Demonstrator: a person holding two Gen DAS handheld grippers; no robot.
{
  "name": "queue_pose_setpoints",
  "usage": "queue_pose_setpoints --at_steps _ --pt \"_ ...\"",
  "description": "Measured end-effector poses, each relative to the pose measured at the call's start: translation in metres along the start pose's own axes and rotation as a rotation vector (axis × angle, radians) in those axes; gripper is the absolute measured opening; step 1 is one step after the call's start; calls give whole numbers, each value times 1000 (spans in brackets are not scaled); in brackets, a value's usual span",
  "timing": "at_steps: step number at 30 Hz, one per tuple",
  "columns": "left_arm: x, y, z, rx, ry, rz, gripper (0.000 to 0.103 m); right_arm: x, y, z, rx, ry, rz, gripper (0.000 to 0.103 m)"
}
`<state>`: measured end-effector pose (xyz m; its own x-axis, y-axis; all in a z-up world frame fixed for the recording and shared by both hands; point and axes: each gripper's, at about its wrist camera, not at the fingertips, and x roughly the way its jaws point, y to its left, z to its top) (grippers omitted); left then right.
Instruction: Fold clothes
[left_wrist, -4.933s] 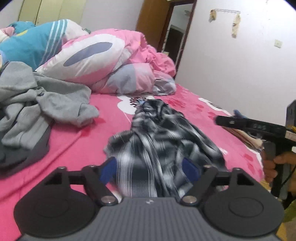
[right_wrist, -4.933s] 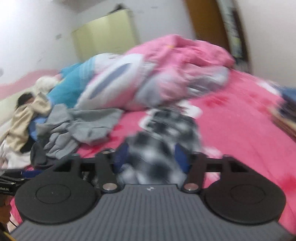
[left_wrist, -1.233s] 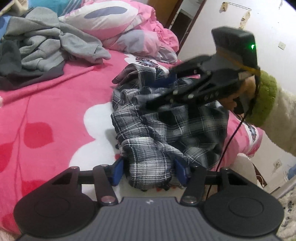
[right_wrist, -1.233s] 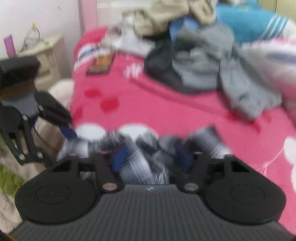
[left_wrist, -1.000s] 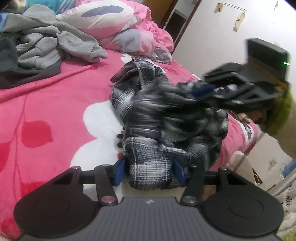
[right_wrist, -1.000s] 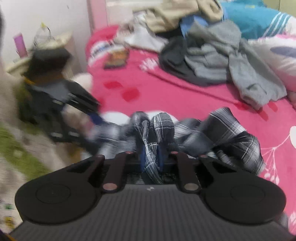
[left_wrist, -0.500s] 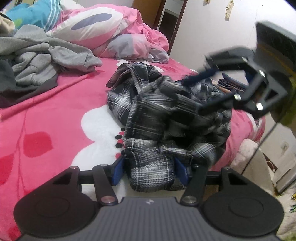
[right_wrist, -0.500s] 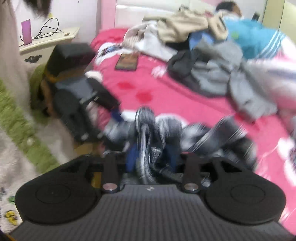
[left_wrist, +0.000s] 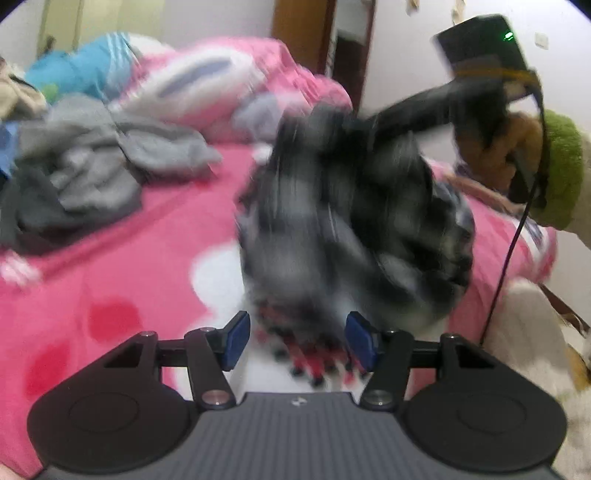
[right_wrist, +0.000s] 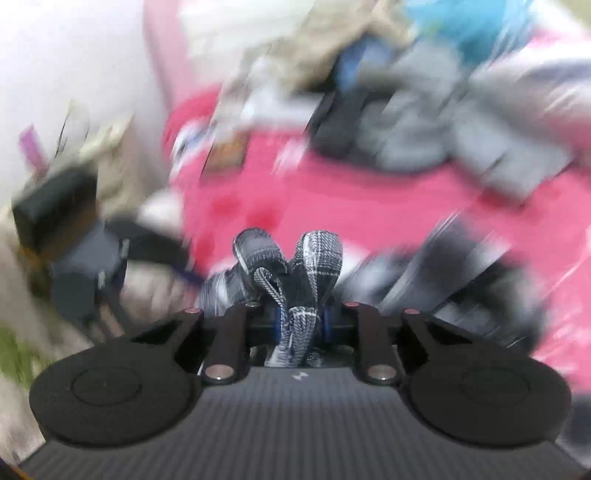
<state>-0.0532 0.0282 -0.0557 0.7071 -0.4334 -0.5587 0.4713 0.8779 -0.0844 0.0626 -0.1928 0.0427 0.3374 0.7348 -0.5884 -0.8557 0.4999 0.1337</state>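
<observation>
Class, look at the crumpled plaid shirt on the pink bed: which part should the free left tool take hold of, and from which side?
Probably the loose near hem of the plaid shirt, hanging just past the open left tool. Come in low from the near bed edge. The right tool is closing on a bunched fold, so a second, separate edge would let the garment spread.

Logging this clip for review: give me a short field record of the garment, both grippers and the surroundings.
garment: plaid shirt, bunched, partly lifted off the pink bedspread
right gripper: closing on a fold of the plaid shirt
left gripper: open, pads apart, no cloth pinched; shirt just ahead
nearby: grey clothes pile, pink duvet
image quality: heavy motion blur
</observation>
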Motion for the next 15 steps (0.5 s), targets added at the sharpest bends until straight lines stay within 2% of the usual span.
queue_pose_setpoints --at_steps 2,4,7,11,13,15 --pt "-6 11 14 -41 -57 20 62 -44 -12 31 17 -164 -107 16" --pt "-13 26 27 -107 -110 21 63 -89 -17 61 24 -335 -171 16" --pt "-24 49 34 -229 -158 -10 64 -134 -2 94 -47 -528 -184 16" --pt "-43 77 31 -376 -204 -58 66 -123 28 106 -145 -576 -133 18" --pt "-52 90 23 -425 -205 -79 70 -90 38 100 -159 -530 -85 20" --pt "-53 97 15 -452 -174 -83 73 -38 41 85 -110 -443 -42 24"
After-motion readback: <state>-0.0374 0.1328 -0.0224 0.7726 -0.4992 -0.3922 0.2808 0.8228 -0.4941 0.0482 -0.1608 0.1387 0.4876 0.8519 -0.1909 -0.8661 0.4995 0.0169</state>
